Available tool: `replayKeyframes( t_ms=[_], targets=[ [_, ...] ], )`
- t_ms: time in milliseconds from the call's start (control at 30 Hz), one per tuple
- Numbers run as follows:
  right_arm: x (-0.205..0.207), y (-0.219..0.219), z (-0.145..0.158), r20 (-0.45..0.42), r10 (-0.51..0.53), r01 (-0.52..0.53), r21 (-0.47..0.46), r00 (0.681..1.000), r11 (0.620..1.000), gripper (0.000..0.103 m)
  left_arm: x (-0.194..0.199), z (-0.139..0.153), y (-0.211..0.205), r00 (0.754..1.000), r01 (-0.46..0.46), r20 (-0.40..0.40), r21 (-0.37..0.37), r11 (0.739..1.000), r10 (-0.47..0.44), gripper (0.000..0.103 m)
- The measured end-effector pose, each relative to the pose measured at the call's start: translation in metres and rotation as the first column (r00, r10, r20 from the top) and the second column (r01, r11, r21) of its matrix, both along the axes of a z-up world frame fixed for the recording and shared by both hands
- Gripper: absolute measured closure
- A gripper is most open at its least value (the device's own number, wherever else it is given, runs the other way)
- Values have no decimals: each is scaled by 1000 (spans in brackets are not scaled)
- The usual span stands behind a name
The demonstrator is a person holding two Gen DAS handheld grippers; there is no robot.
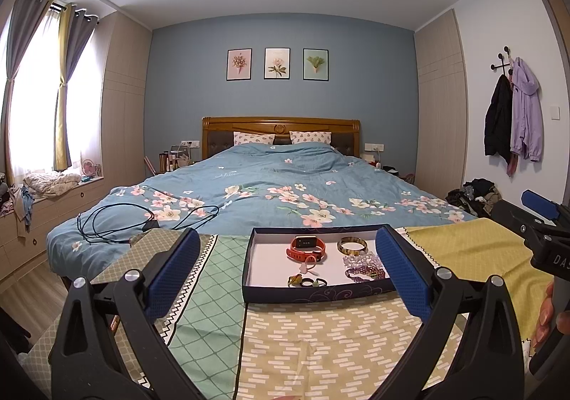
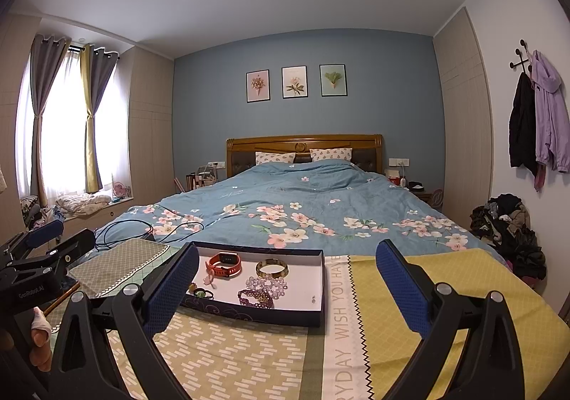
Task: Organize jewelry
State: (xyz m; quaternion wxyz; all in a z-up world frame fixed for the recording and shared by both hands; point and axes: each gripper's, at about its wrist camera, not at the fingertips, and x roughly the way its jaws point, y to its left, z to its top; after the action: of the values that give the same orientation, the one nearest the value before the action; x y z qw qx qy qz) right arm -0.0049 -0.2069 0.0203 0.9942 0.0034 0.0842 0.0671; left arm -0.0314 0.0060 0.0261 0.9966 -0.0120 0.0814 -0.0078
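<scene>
A dark blue tray (image 1: 313, 293) (image 2: 256, 318) with a white floor lies on a patchwork cloth. In it are a red smartwatch (image 1: 305, 246) (image 2: 224, 264), a gold bangle (image 1: 352, 245) (image 2: 271, 268), clear bead bracelets (image 1: 358, 260) (image 2: 270, 283), a purple bead bracelet (image 1: 363, 273) (image 2: 254, 298), several small rings (image 1: 308, 281) (image 2: 201, 291) and a small pink charm (image 1: 304, 267) (image 2: 208, 279). My left gripper (image 1: 285, 271) is open just in front of the tray, nothing between its fingers. My right gripper (image 2: 288, 289) is open too, to the tray's right.
The cloth (image 1: 320, 346) (image 2: 445, 293) covers a table at the foot of a bed with a blue floral duvet (image 1: 278, 193). A black cable (image 1: 142, 218) lies on the bed's left corner. Clothes are piled on the floor at right (image 2: 513, 229).
</scene>
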Motion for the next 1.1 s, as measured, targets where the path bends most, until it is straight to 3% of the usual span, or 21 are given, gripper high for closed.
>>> replayKeyframes(
  t_ms=[1100],
  targets=[
    [1, -1, -1, -5, 5, -5, 6, 1000, 1000, 7, -1, -7, -3, 1000, 1, -10, 5, 1000, -1, 6]
  ],
)
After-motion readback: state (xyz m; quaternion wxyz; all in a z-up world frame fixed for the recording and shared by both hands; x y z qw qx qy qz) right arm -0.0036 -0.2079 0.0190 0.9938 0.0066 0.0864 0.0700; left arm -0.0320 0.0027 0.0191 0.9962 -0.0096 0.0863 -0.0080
